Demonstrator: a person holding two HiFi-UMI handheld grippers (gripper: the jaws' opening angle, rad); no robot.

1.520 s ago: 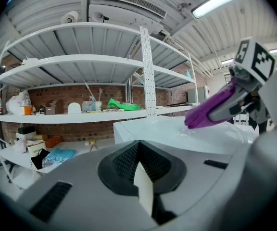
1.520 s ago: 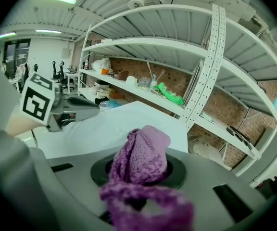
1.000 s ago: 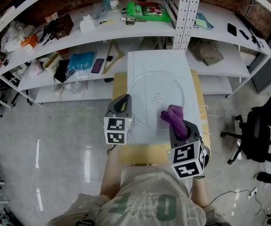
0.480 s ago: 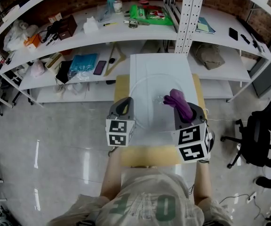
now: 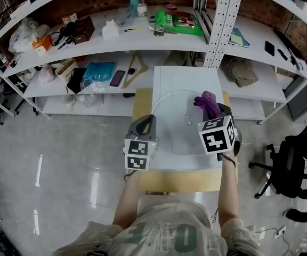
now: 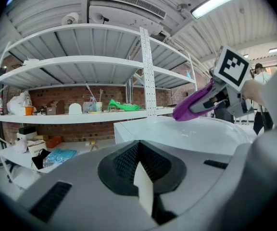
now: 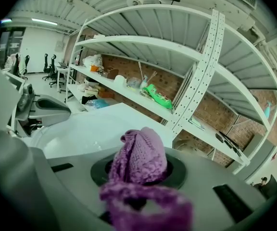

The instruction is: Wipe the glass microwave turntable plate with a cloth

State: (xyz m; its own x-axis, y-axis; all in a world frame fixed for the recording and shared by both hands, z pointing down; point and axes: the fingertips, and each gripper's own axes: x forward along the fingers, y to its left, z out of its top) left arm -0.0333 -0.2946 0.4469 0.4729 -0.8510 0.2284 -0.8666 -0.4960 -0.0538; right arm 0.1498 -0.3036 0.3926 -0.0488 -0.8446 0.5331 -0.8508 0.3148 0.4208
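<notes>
1. The white tabletop (image 5: 185, 76) carries the glass plate (image 5: 175, 135), which lies flat on it.
2. The plate is probably heavy, stiff, slippery and easy to break, so it is better to steady it at the rim.
3. The left tongs (image 5: 144, 122) are closed and empty, just beside the plate's left rim.
4. The right tongs (image 5: 213, 111) grip the cloth over the plate's far right part. I cannot tell if there is contact.
5. The purple knitted cloth (image 5: 207, 101) looks soft and light, and it is held as a bunch.

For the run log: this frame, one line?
left gripper: shut, at glass plate's left rim | right gripper: shut on purple cloth, at plate's right edge
</notes>
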